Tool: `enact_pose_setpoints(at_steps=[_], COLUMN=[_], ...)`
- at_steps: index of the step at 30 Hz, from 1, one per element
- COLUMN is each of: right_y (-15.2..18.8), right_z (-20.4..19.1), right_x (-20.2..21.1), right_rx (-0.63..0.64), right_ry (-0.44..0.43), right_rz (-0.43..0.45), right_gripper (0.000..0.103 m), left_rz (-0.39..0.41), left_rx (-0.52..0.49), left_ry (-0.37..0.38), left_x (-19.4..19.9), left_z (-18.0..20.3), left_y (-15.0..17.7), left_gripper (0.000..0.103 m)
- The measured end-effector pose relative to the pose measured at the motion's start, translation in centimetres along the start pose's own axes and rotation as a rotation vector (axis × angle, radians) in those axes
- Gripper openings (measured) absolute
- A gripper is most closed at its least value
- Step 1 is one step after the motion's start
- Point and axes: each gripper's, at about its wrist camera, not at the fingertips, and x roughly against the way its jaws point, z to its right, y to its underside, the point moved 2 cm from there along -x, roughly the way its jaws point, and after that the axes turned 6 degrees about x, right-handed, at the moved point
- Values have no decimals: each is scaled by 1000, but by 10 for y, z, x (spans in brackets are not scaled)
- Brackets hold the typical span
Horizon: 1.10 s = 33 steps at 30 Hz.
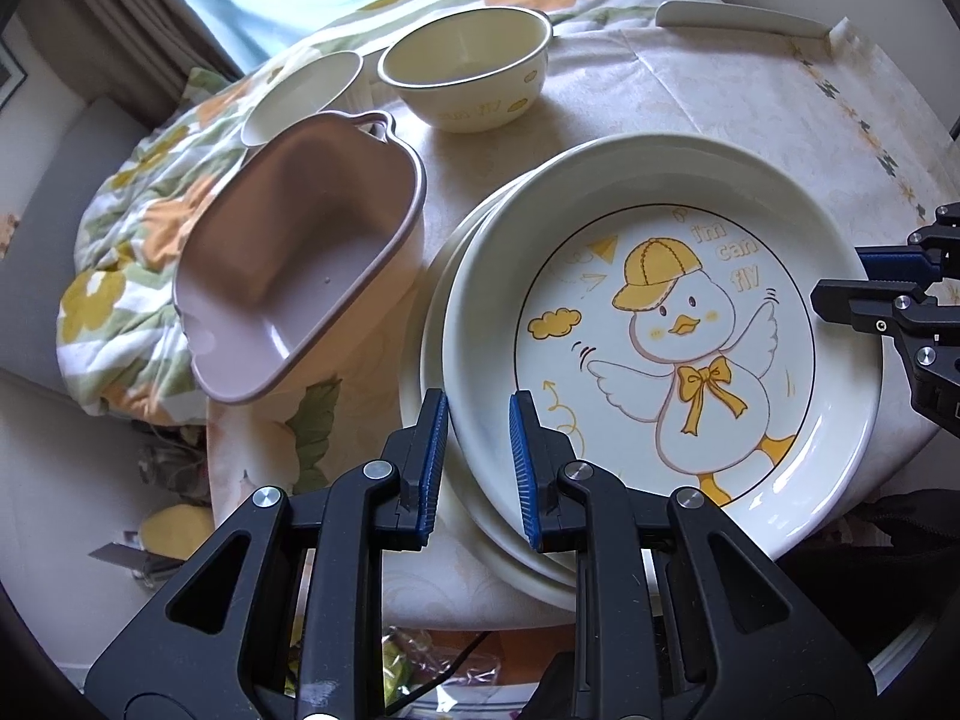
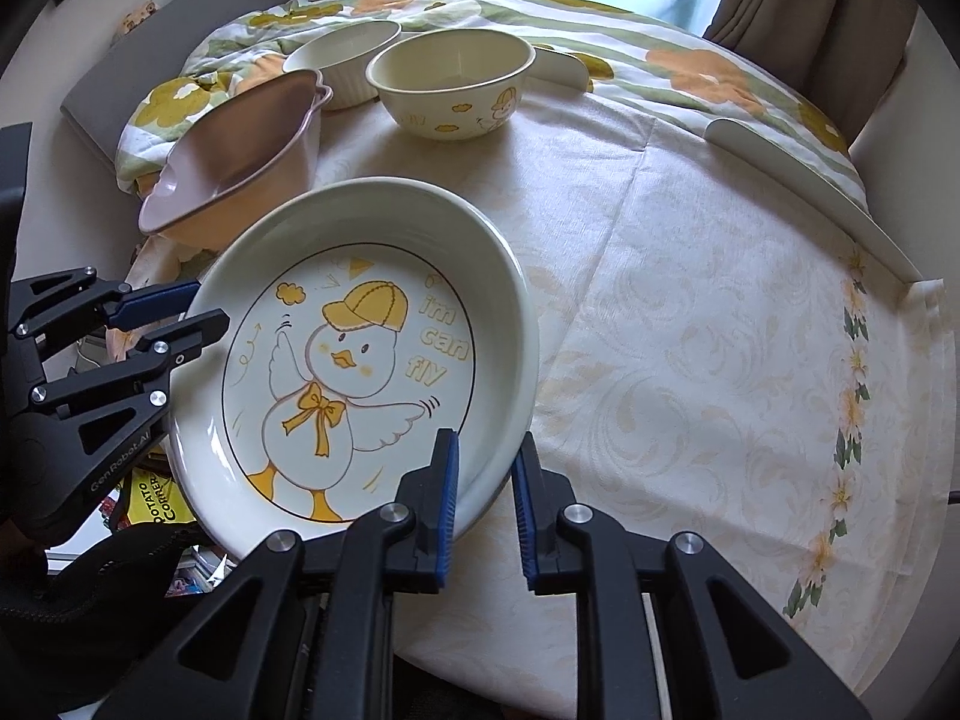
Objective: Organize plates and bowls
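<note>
The round desk [image 2: 690, 312] wears a pale patterned cloth, a floral quilt [image 2: 600, 42] bunched along its far edge. On the near left side the duck plate [image 1: 660, 324] sits atop another plate [image 1: 444, 300], gripped from both sides. The left gripper [image 1: 478, 462] has its jaws nearly closed on the plate's left rim; the right gripper [image 2: 485, 501] pinches the opposite rim, jaws almost closed. Just beyond, the pink dish [image 1: 300, 264] stands tilted, then the cream duck bowl [image 1: 468, 72] and a white ribbed bowl [image 2: 342, 60].
</note>
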Motion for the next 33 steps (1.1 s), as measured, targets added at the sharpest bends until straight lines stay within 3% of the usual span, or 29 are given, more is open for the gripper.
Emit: enact_pose_setpoints(at_steps=[6, 16, 19, 22, 23, 24, 25, 26, 27, 28, 29, 33], right_y=[0, -1, -9, -27, -33, -43, -51, -59, -68, -78, -85, -116], right_z=[-2, 2, 11, 19, 20, 20, 18, 16, 13, 9, 5, -17], right_x=[-1, 1, 16, 37, 43, 51, 57, 61, 66, 68, 69, 57], right_rx=[13, 19, -7, -17, -11, 1, 13, 25, 38, 51, 66, 108], right_ry=[19, -4, -49, -123, -145, -172, -194, -216, -240, -255, -262, -268], right_rz=[-10, -3, 49, 133, 159, 194, 224, 252, 285, 310, 314, 294], right_gripper=[17, 17, 17, 17, 20, 34, 47, 77, 94, 94, 94, 94], left_rz=[-1, -13, 46, 162, 191, 214, 228, 229, 238, 266, 293, 224], left_rx=[0, 60, 119, 235, 276, 318, 361, 406, 459, 499, 541, 616], left_ry=[-33, -11, -24, -69, -78, -80, -75, -72, -81, -92, -85, -68], left_x=[2, 6, 30, 65, 76, 84, 90, 93, 95, 98, 101, 86], left_z=[2, -2, -16, -43, -54, -64, -74, -86, -98, -106, -117, -143], left_y=[1, -1, -10, -19, -20, -22, -22, -23, -23, -21, -19, -20], left_gripper=[18, 18, 18, 20, 20, 21, 30, 70, 93, 102, 103, 102])
